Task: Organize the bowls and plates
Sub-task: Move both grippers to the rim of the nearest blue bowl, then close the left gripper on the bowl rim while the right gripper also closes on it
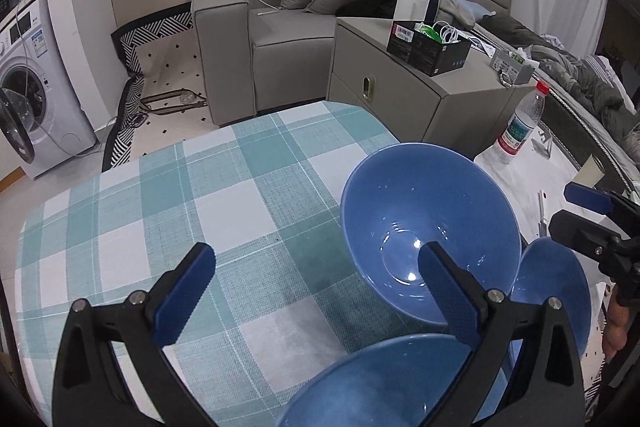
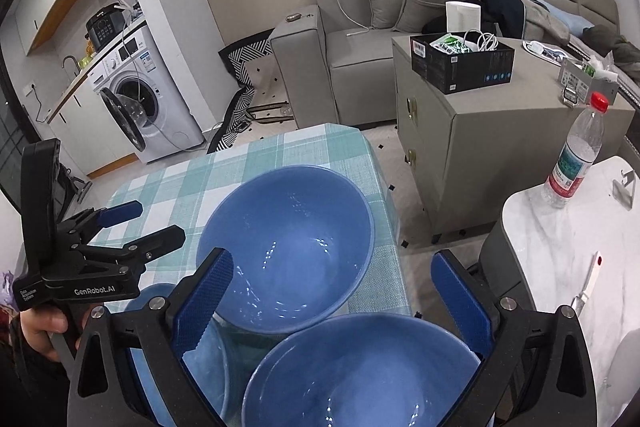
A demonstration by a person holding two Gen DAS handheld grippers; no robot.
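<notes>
Bowls crowd the near edge of the checked tablecloth [image 1: 168,211], and my two grippers hover above them with nothing held. My left gripper [image 1: 316,291] is spread wide, one pad over bare cloth and the other over the far bowl's basin; my right gripper [image 2: 334,297] is equally released, its pads straddling the gap between two bowls.

Nearest to me sits the near blue bowl [image 2: 360,375], upright, its rim just under my right fingers. A third blue piece [image 2: 160,307] peeks out at the left of the right wrist view, mostly hidden behind my finger; I cannot tell whether it is a bowl or a plate. Beyond these sits the far blue bowl [image 1: 424,227], upright near the cloth's corner, touching or almost touching the near one.

I judge the step in hand to be nesting the bowls. To do it well I would bring one pad inside a rim and one outside, pinch the wall firmly since glazed ware looks slippery, lift straight up before travelling, and set it centred into its neighbour without knocking.

Further off, on the marble side table [image 2: 560,227], a water bottle [image 2: 576,155] stands well apart from my work.
</notes>
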